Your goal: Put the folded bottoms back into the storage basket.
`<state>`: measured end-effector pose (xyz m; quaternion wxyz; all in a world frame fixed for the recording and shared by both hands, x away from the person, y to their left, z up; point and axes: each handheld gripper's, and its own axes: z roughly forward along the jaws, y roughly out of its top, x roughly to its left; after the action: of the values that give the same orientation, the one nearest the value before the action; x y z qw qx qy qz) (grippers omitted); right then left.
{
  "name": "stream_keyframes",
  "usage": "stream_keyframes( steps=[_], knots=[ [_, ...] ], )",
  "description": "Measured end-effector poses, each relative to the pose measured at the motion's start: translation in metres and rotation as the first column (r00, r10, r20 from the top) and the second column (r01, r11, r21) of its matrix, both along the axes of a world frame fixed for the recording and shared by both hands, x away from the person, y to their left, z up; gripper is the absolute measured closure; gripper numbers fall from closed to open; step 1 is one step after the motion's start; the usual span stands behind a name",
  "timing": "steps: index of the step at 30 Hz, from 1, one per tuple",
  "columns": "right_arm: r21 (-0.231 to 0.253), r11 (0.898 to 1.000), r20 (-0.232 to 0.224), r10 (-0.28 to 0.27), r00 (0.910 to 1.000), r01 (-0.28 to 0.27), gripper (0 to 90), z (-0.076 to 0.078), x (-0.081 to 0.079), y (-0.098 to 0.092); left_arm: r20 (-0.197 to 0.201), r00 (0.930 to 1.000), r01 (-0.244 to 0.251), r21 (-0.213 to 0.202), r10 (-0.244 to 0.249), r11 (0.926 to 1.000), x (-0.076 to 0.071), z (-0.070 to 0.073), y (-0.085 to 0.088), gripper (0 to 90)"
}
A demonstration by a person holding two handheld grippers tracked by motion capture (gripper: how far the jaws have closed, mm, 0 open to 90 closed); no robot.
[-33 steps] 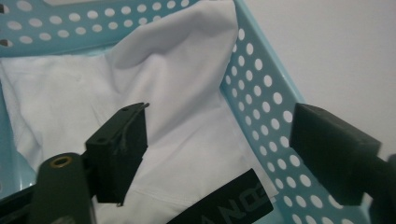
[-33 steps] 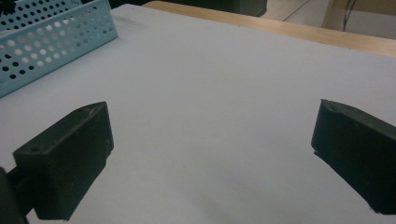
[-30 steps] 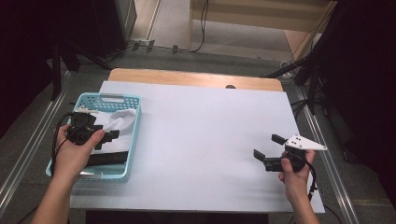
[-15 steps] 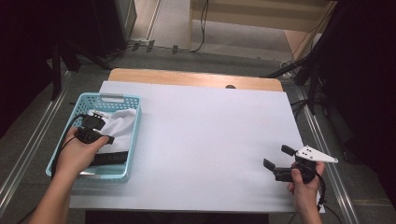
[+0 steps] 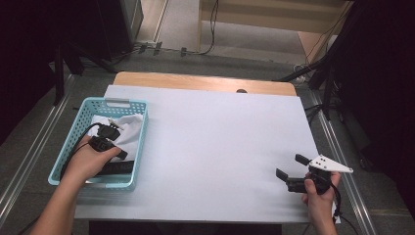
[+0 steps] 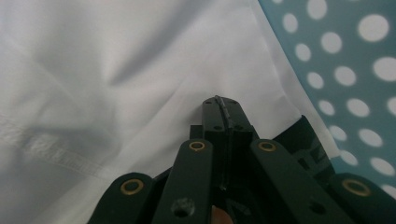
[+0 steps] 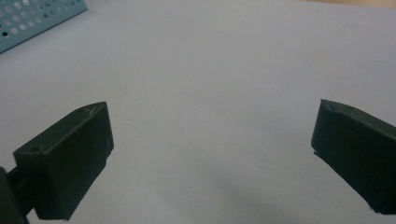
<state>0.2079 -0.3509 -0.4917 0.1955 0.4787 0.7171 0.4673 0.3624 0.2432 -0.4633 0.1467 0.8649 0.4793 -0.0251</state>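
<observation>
At the left of the table, inside the blue basket [image 5: 64,155], the left gripper [image 5: 112,138] has its jaws pressed together over the white cloth [image 5: 128,128]. Its figure has just fallen, so the jaws have been closing within the last second, and a fold of the fabric seems pinched at their tips; the left gripper view does not settle how much cloth sits between them. Judged from this, the grasp is made and the lifting out is still to come: the cloth lies wholly in the basket, with a dark item [image 5: 115,168] behind the fingers, toward the near wall.

The left gripper view shows the cloth [image 6: 116,74] close up, its creases and stitched hem beside the closed tips [image 6: 223,106], and the basket's dotted wall [image 6: 355,70], details too small from above.

Farther right, the right gripper [image 5: 292,170] holds its jaws wide apart with nothing between them, well apart from the cloth. The white table sheet [image 7: 210,70] lies bare ahead of its fingers [image 7: 70,158].
</observation>
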Motion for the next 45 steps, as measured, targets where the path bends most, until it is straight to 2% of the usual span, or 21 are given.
stream_keyframes(
  steps=[3,5,8,9,12,14,17,19,20,22,25,27,29,33,35,37,38,39,40,42,45],
  knots=[
    [0.0,1.0,-0.003,-0.005,1.0,0.005,0.0,-0.001,0.0,0.0,-0.059,0.9966,0.055,-0.028,-0.057,0.9981,-0.001,-0.001,0.001,90.0],
    [-0.001,1.0,-0.004,-0.005,1.0,0.005,0.0,-0.002,-0.001,-0.001,-0.074,0.9936,0.082,-0.047,-0.085,0.9955,-0.002,-0.002,0.003,90.0],
    [-0.001,1.0,-0.005,-0.008,1.0,0.008,0.0,-0.003,-0.001,-0.002,-0.084,0.9921,0.087,-0.075,-0.093,0.9934,-0.002,-0.002,0.006,90.0],
    [0.0,1.0,-0.005,-0.008,1.0,0.008,0.0,-0.003,-0.001,-0.003,-0.079,0.9928,0.084,-0.081,-0.09,0.9932,-0.002,-0.001,0.007,89.9],
    [0.003,1.0,-0.005,-0.014,0.9999,0.014,0.0,-0.003,-0.002,-0.004,-0.035,0.9971,0.063,-0.108,-0.068,0.9922,-0.005,0.011,0.008,79.2],
    [0.001,1.0,0.001,-0.014,0.9999,0.014,0.0,-0.002,-0.002,-0.005,0.016,0.9996,0.023,-0.109,-0.022,0.9938,-0.002,0.025,0.014,77.1],
    [0.0,1.0,0.004,-0.017,0.9998,0.017,0.0,-0.002,-0.002,-0.006,0.072,0.9967,-0.031,-0.1,0.039,0.9945,0.005,0.039,0.024,77.1],
    [-0.004,1.0,0.0,-0.02,0.9998,0.02,0.0,-0.003,-0.001,-0.007,0.127,0.9875,-0.082,-0.099,0.094,0.9917,0.011,0.047,0.03,76.5],
    [-0.004,1.0,-0.001,-0.02,0.9998,0.02,0.0,-0.003,-0.001,-0.007,0.158,0.9799,-0.108,-0.094,0.122,0.9896,0.014,0.05,0.033,73.1],
    [-0.006,1.0,0.0,-0.022,0.9998,0.022,0.0,-0.004,-0.001,-0.007,0.193,0.9663,-0.151,-0.109,0.17,0.9824,0.019,0.055,0.038,72.8],
    [-0.005,1.0,0.005,-0.013,0.9999,0.013,0.0,-0.005,-0.001,-0.008,0.27,0.9358,-0.204,-0.11,0.227,0.9727,0.028,0.061,0.04,58.8],
    [-0.004,1.0,0.0,-0.011,0.9999,0.011,0.0,-0.006,-0.001,-0.007,0.288,0.9247,-0.224,-0.117,0.249,0.9675,0.036,0.062,0.044,53.9],
    [-0.002,1.0,0.0,-0.008,1.0,0.008,0.0,-0.006,-0.001,-0.007,0.305,0.9173,-0.239,-0.09,0.255,0.9668,0.043,0.06,0.046,48.0],
    [-0.009,1.0,0.001,-0.006,1.0,0.006,0.0,-0.006,0.0,-0.006,0.296,0.9099,-0.285,-0.064,0.291,0.9564,0.055,0.05,0.051,42.9],
    [-0.007,1.0,-0.002,-0.005,1.0,0.005,0.0,-0.007,0.0,-0.006,0.294,0.9103,-0.294,-0.035,0.291,0.9551,0.059,0.044,0.052,41.2],
    [-0.01,1.0,-0.006,-0.005,1.0,0.005,0.0,-0.008,0.0,-0.006,0.305,0.9103,-0.3,0.019,0.28,0.9538,0.061,0.039,0.051,41.2],
    [-0.01,1.0,-0.008,-0.006,1.0,0.005,0.0,-0.009,0.001,-0.006,0.305,0.9087,-0.31,0.038,0.284,0.9499,0.063,0.037,0.052,41.2],
    [-0.01,1.0,-0.008,-0.005,0.9999,0.005,0.0,-0.009,0.001,-0.006,0.311,0.8986,-0.34,0.047,0.31,0.9393,0.065,0.034,0.053,41.3],
    [-0.01,1.0,-0.008,-0.005,1.0,0.005,0.0,-0.009,0.0,-0.006,0.309,0.8953,-0.352,0.05,0.321,0.9345,0.066,0.033,0.053,42.2],
    [-0.009,1.0,-0.005,-0.006,1.0,0.006,0.0,-0.009,0.001,-0.006,0.286,0.8931,-0.376,0.05,0.347,0.9254,0.068,0.031,0.057,45.3],
    [-0.008,1.0,-0.01,-0.008,0.9999,0.008,0.0,-0.011,0.001,-0.007,0.276,0.8894,-0.394,0.058,0.364,0.9174,0.069,0.026,0.057,46.3]
  ],
)
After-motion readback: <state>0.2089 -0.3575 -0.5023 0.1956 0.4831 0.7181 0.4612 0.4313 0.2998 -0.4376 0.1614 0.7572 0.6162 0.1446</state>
